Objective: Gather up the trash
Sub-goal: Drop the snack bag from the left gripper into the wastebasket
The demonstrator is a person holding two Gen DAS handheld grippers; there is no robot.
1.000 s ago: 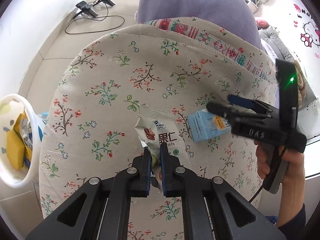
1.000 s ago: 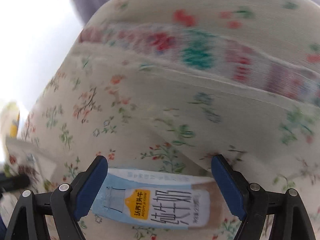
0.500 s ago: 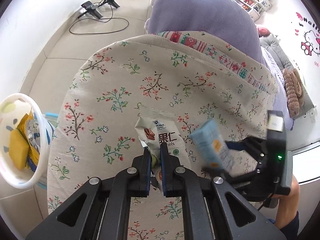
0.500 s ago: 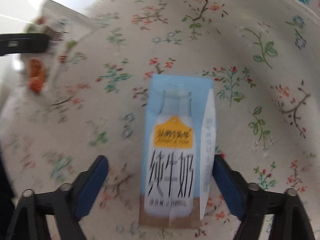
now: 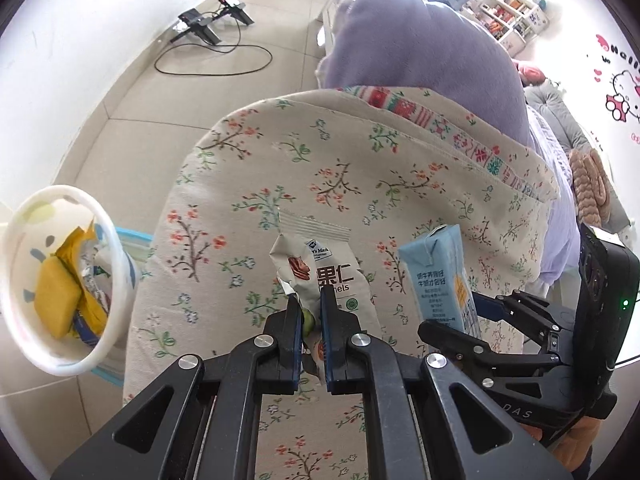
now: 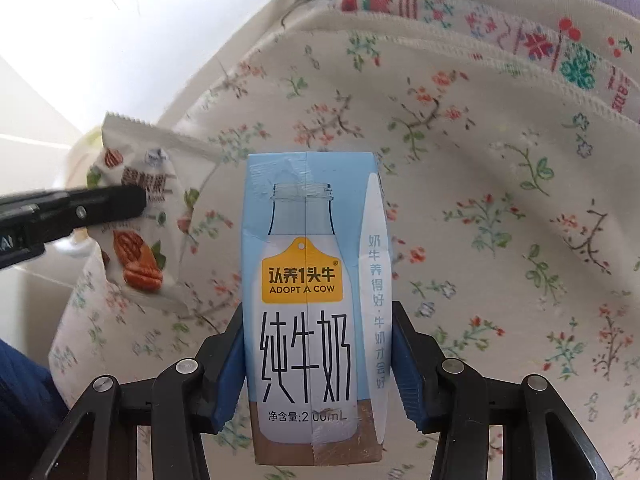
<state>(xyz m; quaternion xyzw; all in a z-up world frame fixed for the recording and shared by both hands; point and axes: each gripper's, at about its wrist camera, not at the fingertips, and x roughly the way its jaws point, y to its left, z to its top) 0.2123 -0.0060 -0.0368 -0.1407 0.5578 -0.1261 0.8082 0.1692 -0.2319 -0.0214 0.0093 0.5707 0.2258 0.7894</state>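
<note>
Above a floral-covered cushion (image 5: 256,184), the left tongs (image 5: 310,312) pinch a nut snack packet (image 5: 320,264) nearly closed, while the right tongs (image 6: 318,344), half-spread, clamp an upright milk carton (image 6: 308,292). A white bin (image 5: 24,216) holding wrappers stands at left.

Snack packet (image 5: 320,276): lower end hidden between left gripper (image 5: 310,320) pads; green item pinched there too small to identify. Milk carton (image 6: 310,304): base cut by bottom edge of right wrist view, sides covered by right gripper (image 6: 316,360) pads. Bin (image 5: 60,280) contents beyond left finger: jumbled yellow wrappers, unreadable. Packet print left of right fingers blurred.
</note>
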